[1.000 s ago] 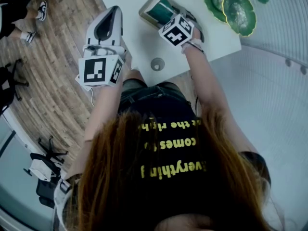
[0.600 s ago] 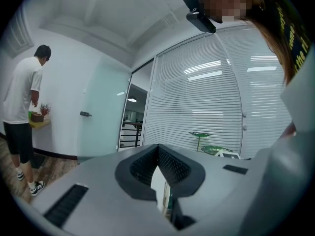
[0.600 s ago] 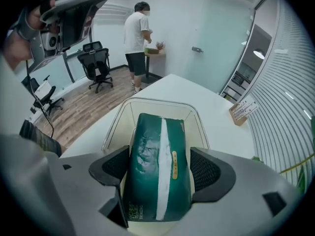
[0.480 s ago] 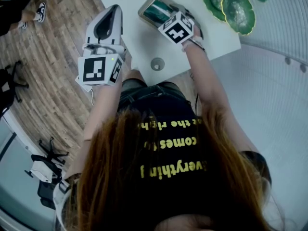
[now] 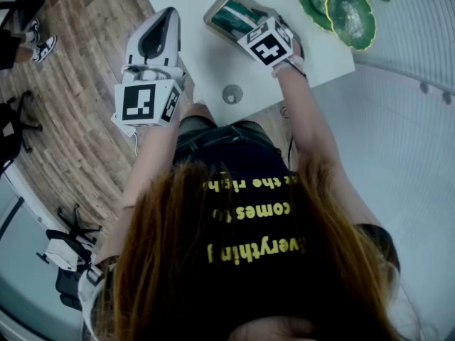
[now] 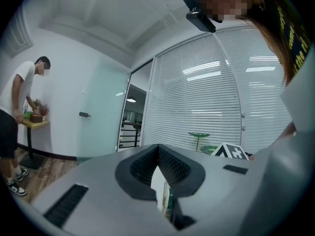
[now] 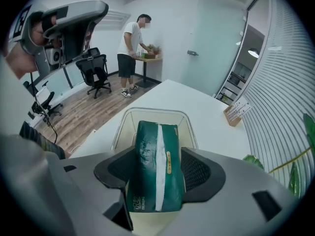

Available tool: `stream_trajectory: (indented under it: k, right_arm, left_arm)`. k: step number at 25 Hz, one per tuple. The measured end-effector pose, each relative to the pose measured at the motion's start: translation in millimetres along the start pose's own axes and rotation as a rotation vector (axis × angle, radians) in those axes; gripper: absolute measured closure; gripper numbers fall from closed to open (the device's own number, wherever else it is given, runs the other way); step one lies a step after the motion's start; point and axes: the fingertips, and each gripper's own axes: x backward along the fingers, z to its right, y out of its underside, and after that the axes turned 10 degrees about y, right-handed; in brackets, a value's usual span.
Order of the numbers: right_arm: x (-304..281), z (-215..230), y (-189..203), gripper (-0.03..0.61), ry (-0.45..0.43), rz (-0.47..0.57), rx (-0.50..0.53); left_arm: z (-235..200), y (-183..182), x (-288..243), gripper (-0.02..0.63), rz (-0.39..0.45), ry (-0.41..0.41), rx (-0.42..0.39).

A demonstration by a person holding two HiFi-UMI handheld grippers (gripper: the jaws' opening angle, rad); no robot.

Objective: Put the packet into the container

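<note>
R gripper (image 7: pixel 156 167) pitched steeply down over container (image 7: pixel 125 121), jaws just closing in, pinching packet (image 7: pixel 152 144). L gripper (image 6: pixel 158 152) held level at left, jaws pressed together.

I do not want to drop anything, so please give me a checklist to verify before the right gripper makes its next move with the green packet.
1. The packet is between the jaws of the right gripper: ok; they have just been closing, and the pads meet its sides.
2. Its far end is inside the rim of the container: ok.
3. It lies fully inside: not ok; its near end stands up between the jaws.
4. The left gripper is out of the way: ok; shut, empty, apart from the container.
5. The green leaf dishes stand apart from the container: ok.
</note>
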Motion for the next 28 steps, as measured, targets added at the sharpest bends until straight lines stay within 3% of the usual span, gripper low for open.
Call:
stream_trajectory:
  k: [12,18,28]
  right_arm:
    - [19.6,7.3,-8.4,0.505,0.021,0.063,-0.089]
    - [23.6,9.7,-8.3,0.541,0.024,0.077,-0.121]
    - [41.8,24.9,-20.0,0.559,0.115,0.193,-0.175]
  left_arm:
    - [1.9,-2.7,3.6,0.614,0.004,-0.004,-0.004]
    - [1.0,-5.2,4.8,0.614,0.006,-0.01,-0.01]
    - [2.4,-7.2,4.9,0.614,0.005,-0.013,-0.021]
